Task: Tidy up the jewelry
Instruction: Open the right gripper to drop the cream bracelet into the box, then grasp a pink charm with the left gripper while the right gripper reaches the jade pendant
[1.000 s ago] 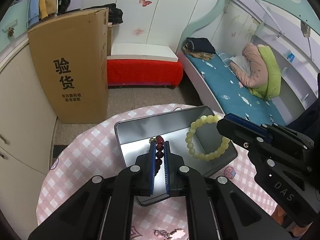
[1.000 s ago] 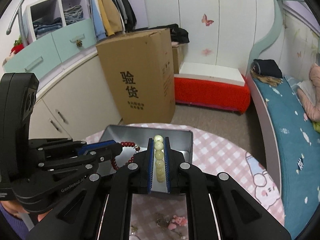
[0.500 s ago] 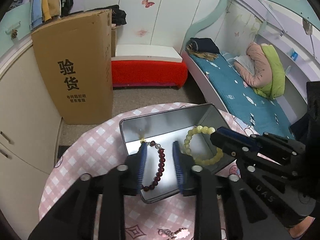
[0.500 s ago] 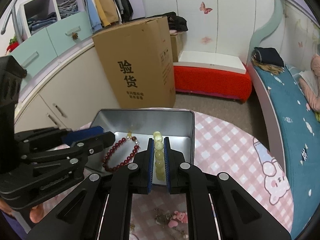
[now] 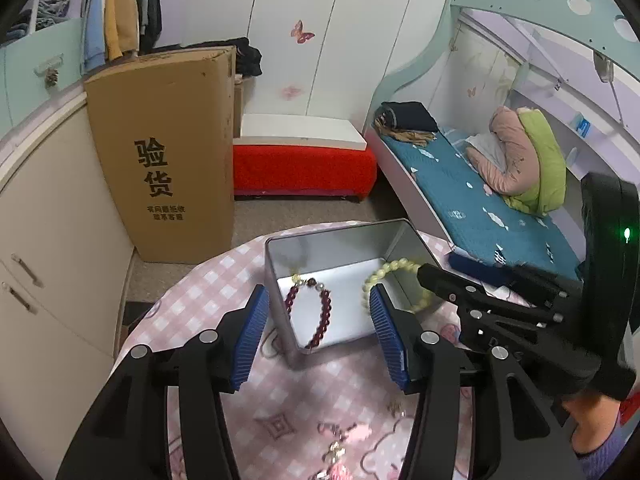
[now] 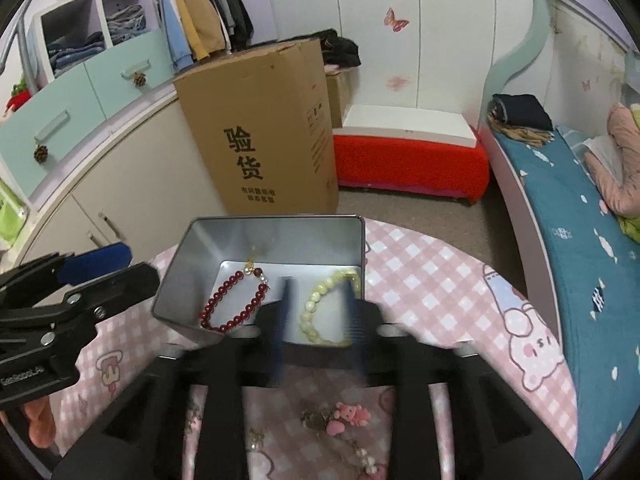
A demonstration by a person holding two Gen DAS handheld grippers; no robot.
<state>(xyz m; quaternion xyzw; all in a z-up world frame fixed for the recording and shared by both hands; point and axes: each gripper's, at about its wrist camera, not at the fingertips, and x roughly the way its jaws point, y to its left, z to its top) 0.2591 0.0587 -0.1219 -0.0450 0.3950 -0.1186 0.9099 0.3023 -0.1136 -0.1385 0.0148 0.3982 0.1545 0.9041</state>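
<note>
Red bracelet lies flat in tin, elongated front-to-back.

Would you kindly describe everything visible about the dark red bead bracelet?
The dark red bead bracelet is a loop of glossy round beads, glass or stone by the look, joined at its far end by a few pale and gold beads. It lies flat on the floor of the open metal tin, in the left half, apart from the pale yellow-green bracelet on its right. Neither claw touches it.
</note>
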